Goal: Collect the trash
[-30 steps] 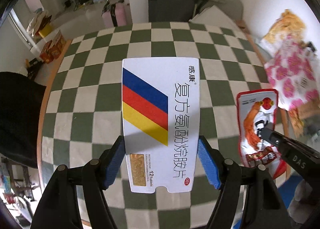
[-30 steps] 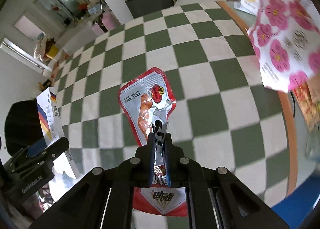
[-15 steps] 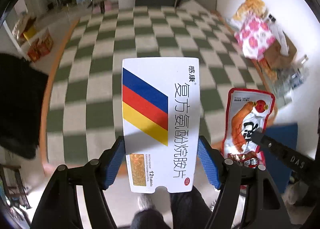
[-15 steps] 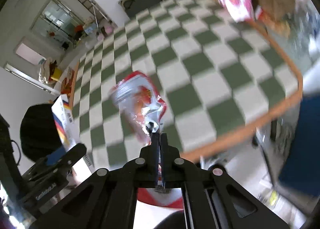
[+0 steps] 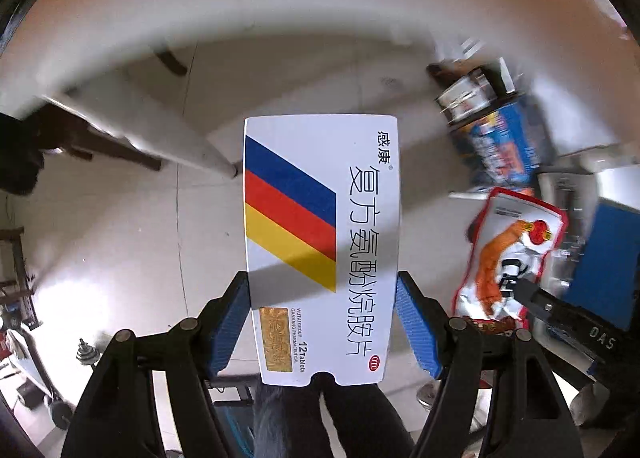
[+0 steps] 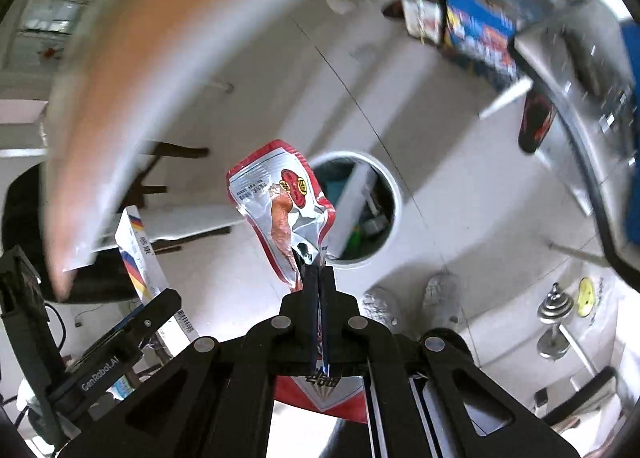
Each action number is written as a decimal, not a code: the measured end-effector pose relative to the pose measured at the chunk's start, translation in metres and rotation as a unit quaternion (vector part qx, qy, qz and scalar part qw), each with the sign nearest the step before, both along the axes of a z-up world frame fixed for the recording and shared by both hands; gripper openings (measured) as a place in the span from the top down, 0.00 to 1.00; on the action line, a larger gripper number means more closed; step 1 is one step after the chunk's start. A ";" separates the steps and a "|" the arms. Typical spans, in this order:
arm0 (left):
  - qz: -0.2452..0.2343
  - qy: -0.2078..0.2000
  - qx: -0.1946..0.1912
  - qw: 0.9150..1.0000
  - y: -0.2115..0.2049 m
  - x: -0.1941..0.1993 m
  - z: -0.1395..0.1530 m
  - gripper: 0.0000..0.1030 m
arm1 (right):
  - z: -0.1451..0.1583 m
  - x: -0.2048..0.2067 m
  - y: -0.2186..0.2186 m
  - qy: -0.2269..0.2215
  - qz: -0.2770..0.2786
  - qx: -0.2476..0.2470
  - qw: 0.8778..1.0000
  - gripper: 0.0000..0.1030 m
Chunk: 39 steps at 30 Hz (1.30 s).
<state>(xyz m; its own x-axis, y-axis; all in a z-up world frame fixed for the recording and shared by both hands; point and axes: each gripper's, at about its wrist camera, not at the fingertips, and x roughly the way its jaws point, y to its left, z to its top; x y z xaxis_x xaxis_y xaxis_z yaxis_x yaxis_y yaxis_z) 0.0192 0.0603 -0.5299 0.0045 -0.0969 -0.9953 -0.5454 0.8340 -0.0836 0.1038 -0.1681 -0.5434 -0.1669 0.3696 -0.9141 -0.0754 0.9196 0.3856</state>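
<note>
Swinging away from the checkered tabletop seen a second ago and down toward the floor, with a white-rimmed bin [image 6: 360, 209] now in sight below: likely the drop-off stage. Left gripper [image 5: 322, 322] wide, pads clamped on the sides of the medicine box [image 5: 320, 242]. Right gripper [image 6: 319, 298] pinched fully shut on the snack wrapper [image 6: 280, 209], hanging just above the bin.

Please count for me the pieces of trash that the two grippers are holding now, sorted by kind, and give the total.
Medicine box, clamped in the left gripper: 1
Snack packet, pinched in the right gripper: 1
Total: 2
</note>
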 end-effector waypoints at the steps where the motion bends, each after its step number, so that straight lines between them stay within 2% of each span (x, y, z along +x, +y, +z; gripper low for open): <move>1: 0.002 0.006 -0.004 1.000 -0.001 0.004 -0.028 0.33 | -0.026 0.002 -0.002 0.004 -0.001 -0.005 1.000 0.99; 4: 0.010 0.021 -0.023 0.999 -0.002 0.016 -0.093 0.33 | -0.095 0.009 -0.003 0.017 -0.008 -0.017 1.000 0.99; 7: 0.024 0.028 -0.042 0.998 0.000 0.026 -0.141 0.31 | -0.151 0.015 -0.001 0.035 -0.018 -0.018 0.999 0.99; 9: 0.024 0.031 -0.050 0.998 0.001 0.032 -0.169 0.15 | -0.188 0.018 0.004 0.051 -0.025 -0.014 0.998 0.98; 11: 0.025 0.038 -0.050 0.998 0.005 0.027 -0.183 0.03 | -0.218 0.019 0.011 0.067 -0.018 -0.016 0.997 0.97; 12: 0.025 0.041 -0.046 0.998 0.006 0.026 -0.188 0.02 | -0.232 0.018 0.013 0.073 -0.016 -0.018 0.997 0.96; 13: 0.023 0.044 -0.041 0.998 0.006 0.023 -0.191 0.02 | -0.243 0.017 0.015 0.079 -0.012 -0.017 0.997 0.92; 15: 0.017 0.045 -0.028 0.998 0.006 0.018 -0.192 0.02 | -0.252 0.013 0.016 0.070 0.001 -0.028 0.997 0.67; 17: 0.009 0.043 -0.005 0.999 0.005 0.008 -0.184 0.02 | -0.252 0.009 0.019 0.052 0.025 -0.047 0.997 0.27; 19: 0.003 0.040 0.017 0.999 0.004 -0.003 -0.173 0.02 | -0.244 0.000 0.020 0.030 0.058 -0.067 0.996 0.06; 20: -0.001 0.043 0.028 0.999 0.003 -0.008 -0.165 0.02 | -0.238 -0.004 0.020 0.018 0.074 -0.078 0.994 0.04; 25: 0.002 0.035 0.049 0.998 -0.001 -0.033 -0.114 0.02 | -0.187 -0.031 0.032 -0.050 0.162 -0.128 0.977 0.00; 28: 0.007 0.025 0.057 0.998 0.000 -0.047 -0.077 0.02 | -0.146 -0.041 0.032 -0.071 0.180 -0.130 0.972 0.00; 30: 0.015 0.017 0.059 0.998 0.001 -0.058 -0.041 0.02 | -0.118 -0.044 0.030 -0.083 0.187 -0.129 0.970 0.00; 36: 0.028 -0.011 0.056 0.998 -0.001 -0.080 0.054 0.02 | -0.004 -0.064 0.027 -0.114 0.198 -0.107 0.968 0.00; 39: 0.027 -0.027 0.053 0.998 -0.006 -0.093 0.106 0.02 | 0.064 -0.076 0.018 -0.128 0.199 -0.093 0.967 0.00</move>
